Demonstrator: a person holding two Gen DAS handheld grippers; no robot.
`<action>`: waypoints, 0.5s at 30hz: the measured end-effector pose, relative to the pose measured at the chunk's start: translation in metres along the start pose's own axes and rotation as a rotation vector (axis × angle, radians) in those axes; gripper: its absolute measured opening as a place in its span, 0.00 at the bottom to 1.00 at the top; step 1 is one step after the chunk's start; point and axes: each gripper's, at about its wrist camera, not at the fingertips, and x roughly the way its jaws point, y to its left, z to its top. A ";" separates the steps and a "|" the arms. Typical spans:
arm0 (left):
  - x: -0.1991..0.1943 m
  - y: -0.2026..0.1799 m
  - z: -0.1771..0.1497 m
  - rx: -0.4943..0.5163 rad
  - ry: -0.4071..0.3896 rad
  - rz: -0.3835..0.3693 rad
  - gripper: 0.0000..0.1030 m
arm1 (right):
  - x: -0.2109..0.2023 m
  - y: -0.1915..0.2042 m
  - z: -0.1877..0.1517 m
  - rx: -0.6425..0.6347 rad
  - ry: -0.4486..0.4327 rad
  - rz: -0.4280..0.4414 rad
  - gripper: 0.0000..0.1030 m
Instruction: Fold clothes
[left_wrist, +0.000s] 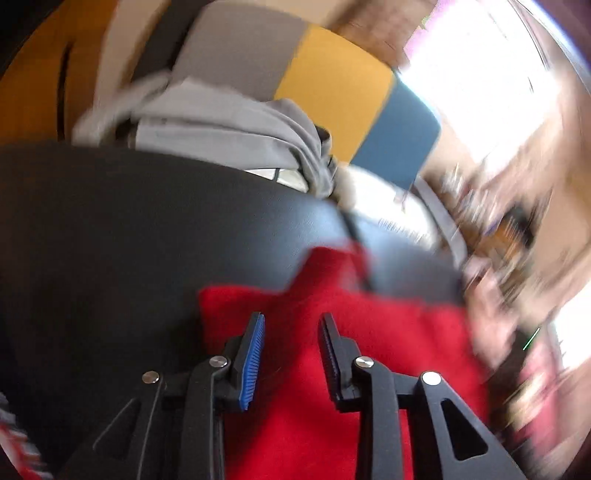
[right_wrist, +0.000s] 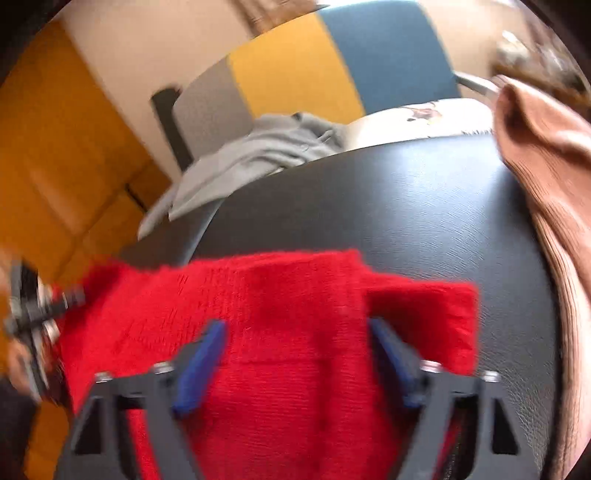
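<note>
A fuzzy red knitted garment (right_wrist: 277, 332) lay flat on the black grained leather surface (right_wrist: 406, 206). Both the left gripper (left_wrist: 291, 332) and right gripper (right_wrist: 297, 332) hovered over it, jaws spread, empty. A ribbed brown cloth (right_wrist: 554, 192) draped beside.

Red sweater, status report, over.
Left gripper and right gripper open, over the red sweater. Sweater flat on black surface, ungrasped. Brown garment at right edge, grey one behind; neither in the way.

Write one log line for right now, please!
step: folding | left gripper: open above red sweater | right gripper: open above it | surface: black table
</note>
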 end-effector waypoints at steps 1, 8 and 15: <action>-0.001 0.007 0.004 -0.046 -0.011 -0.006 0.32 | 0.004 0.009 0.000 -0.040 0.015 -0.036 0.95; 0.001 0.032 0.003 -0.123 0.001 0.043 0.28 | 0.011 0.022 -0.001 -0.110 0.043 -0.098 1.00; -0.015 0.030 -0.050 -0.027 0.058 0.038 0.38 | 0.008 0.018 -0.001 -0.082 0.034 -0.057 1.00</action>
